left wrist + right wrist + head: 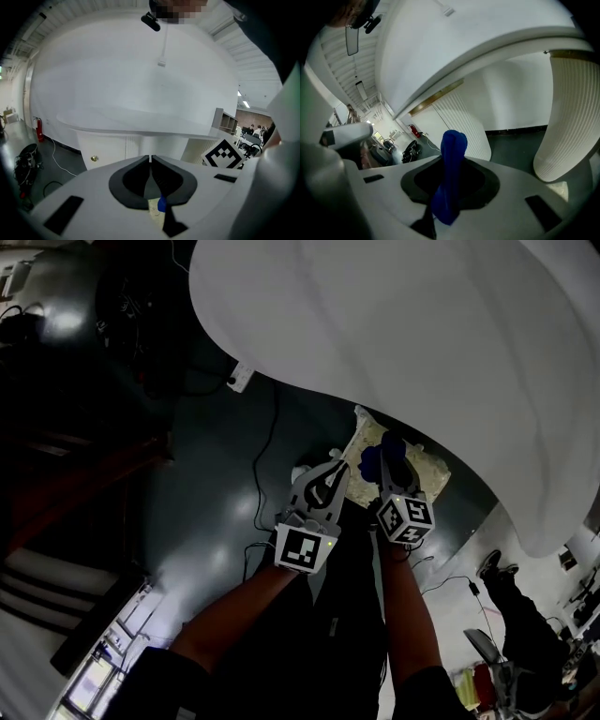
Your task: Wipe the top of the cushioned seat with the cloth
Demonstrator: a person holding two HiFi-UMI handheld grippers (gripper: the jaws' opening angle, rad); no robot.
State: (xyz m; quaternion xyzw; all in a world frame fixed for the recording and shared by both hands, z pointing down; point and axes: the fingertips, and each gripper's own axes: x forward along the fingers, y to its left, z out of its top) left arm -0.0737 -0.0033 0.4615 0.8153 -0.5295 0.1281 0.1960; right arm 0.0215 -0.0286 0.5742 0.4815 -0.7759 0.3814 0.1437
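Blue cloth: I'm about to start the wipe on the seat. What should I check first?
1. Cloth gripped: ok. The right gripper is shut on the blue cloth.
2. Left gripper free: ok. Its jaws are together with nothing between them.
3. Cloth touching the cushioned seat: cannot tell.
4. Whole seat top in sight: not ok. The white tabletop hides part of it in the head view.

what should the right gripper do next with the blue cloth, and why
Probably lower the right gripper until the blue cloth presses on the cushioned seat. Its jaws are shut on the cloth, and the head view puts it over the pale seat, but contact isn't clear. The left gripper is shut and empty.
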